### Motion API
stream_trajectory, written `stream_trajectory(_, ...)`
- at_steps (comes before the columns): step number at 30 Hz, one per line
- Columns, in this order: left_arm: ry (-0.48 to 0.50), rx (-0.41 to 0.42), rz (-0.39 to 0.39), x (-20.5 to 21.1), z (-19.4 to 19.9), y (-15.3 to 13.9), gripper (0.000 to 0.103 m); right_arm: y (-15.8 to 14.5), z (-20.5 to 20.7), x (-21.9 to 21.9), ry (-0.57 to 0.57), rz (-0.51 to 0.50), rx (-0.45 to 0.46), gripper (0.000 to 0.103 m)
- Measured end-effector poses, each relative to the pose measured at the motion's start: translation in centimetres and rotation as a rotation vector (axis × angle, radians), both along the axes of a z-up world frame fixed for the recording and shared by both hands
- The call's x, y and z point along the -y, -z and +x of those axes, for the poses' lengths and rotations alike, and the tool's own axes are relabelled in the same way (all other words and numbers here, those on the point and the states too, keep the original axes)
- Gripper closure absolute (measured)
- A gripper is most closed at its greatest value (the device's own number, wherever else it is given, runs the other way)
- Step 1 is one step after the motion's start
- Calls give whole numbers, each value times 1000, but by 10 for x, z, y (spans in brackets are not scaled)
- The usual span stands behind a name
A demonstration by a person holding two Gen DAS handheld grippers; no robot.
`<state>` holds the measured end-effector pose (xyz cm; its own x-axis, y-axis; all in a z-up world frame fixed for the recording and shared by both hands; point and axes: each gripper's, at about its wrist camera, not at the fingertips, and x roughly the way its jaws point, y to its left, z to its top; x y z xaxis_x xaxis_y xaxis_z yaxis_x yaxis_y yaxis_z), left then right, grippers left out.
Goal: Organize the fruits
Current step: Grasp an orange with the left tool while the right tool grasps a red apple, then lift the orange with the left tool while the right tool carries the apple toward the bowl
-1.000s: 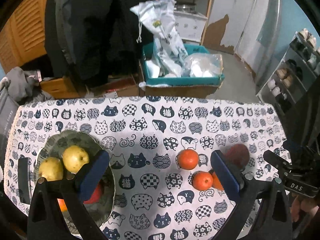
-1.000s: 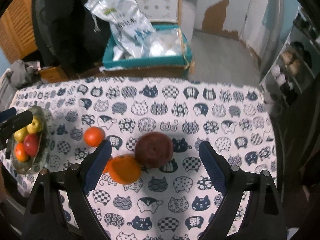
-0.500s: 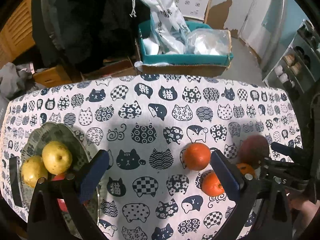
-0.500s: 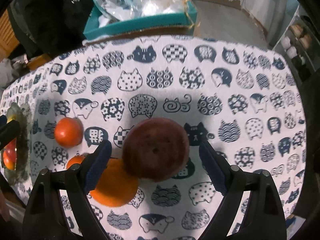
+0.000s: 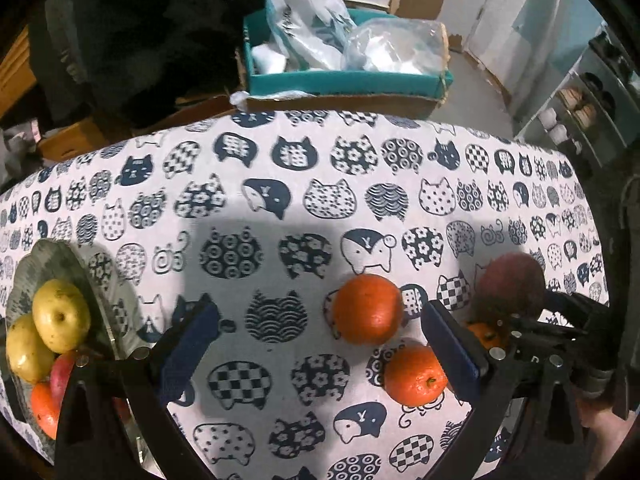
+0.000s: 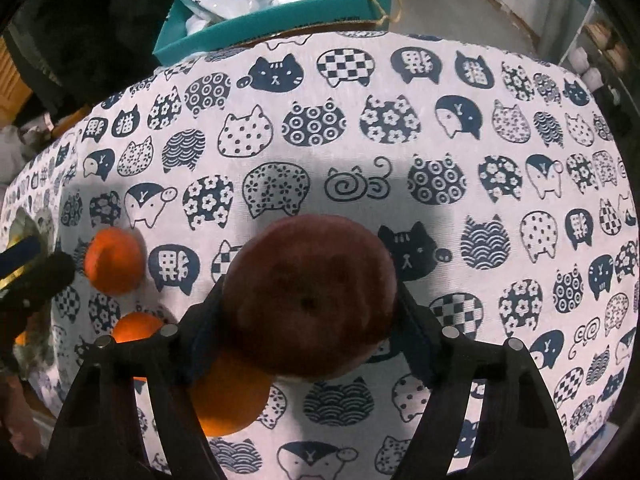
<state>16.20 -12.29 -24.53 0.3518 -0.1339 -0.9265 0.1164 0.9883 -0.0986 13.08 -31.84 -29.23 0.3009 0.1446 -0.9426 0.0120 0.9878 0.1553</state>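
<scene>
While the left gripper (image 5: 316, 344) hangs wide open, the right gripper (image 6: 308, 316) clamps the dark red fruit (image 6: 310, 294) across its widest girth, near-right on the cloth (image 6: 400, 160): firm, rounded, probably weighty and smooth, so slip-prone.

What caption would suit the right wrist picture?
Right gripper closed on a dark red fruit above a cat-print tablecloth, oranges nearby.

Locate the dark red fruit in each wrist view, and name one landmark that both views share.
Left wrist: the dark red fruit sits at the right edge, on the cat-print tablecloth, with the right gripper closed around it.
Right wrist: the same fruit fills the lower centre, between the gripper's fingers.
Shared landmark: the teal box beyond the table's far edge, top centre in the left view, top left of centre in the right.
</scene>
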Motion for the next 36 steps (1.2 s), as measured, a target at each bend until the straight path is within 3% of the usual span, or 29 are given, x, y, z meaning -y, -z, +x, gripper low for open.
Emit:
stream_trajectory(6, 22, -13, 8, 13, 2, 11, 3, -9, -10, 25, 66, 10, 32, 27)
stream_trajectory(12, 30, -51, 16, 22, 5, 23, 18, -19, -18, 43, 108, -6, 56, 27)
stream_trajectory(20, 57, -75, -19, 28, 3, 32, 57, -22, -24, 48, 103, -16, 64, 27)
stream_trajectory(26, 68, -46, 11, 34, -4, 25, 59, -31, -21, 35, 68, -55, 101, 27)
stream_trajectory(36, 58, 64, 17, 24, -15, -15, 59, -65, -32, 18, 13, -97, 189, 27)
